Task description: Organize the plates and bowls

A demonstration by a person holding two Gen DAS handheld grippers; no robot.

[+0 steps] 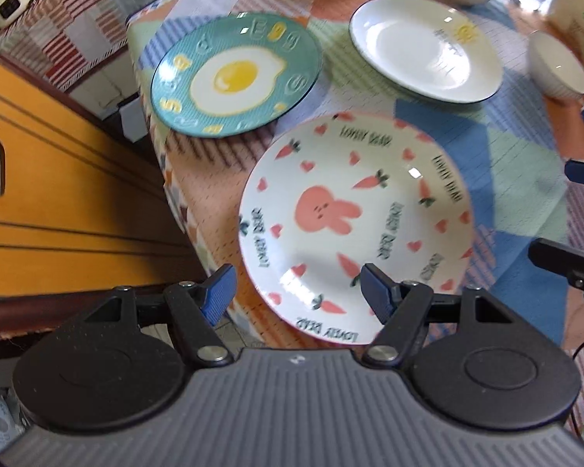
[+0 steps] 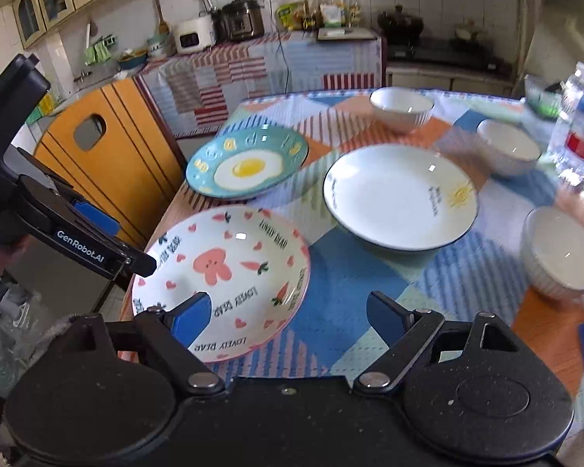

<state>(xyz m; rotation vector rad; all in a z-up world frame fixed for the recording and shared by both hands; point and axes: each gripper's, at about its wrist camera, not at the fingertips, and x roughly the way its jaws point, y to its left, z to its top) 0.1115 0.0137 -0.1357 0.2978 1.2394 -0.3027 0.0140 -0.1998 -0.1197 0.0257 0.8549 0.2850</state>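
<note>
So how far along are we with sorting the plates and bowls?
Nothing looks stacked yet. The left gripper is open over the near rim of the bunny plate; the right gripper is open and empty. Egg plate, sun plate and three bowls lie apart.

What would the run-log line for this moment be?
phase: approach | left hand-held gripper: open, over rabbit plate rim | right hand-held gripper: open, empty | egg plate, sun plate: unstacked

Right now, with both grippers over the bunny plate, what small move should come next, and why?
Probably ease the left gripper down so its open jaws straddle the bunny plate at its near rim. That plate lies closest, nothing is held yet, and the egg plate and white plate lie apart, unstacked.
</note>
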